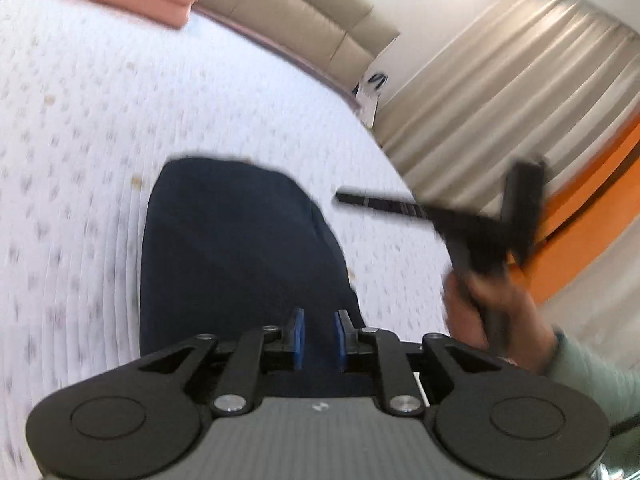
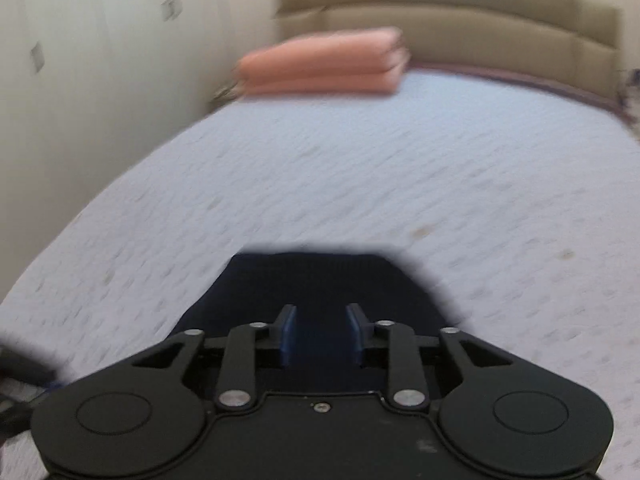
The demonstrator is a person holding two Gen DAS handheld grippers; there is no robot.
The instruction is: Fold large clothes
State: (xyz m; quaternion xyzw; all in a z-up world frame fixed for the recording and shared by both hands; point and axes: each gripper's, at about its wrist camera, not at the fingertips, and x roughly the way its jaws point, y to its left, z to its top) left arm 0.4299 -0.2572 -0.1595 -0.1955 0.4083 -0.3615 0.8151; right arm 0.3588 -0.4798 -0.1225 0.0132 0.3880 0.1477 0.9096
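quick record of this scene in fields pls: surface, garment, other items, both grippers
surface: bed with pale patterned cover
garment: dark navy garment, lying folded on the cover in front of both grippers
other items: folded pink blanket at the far end by the beige headboard
left gripper: fingers slightly apart, nothing between them
right gripper: fingers apart, nothing between them; also seen blurred from the left wrist view, in a hand
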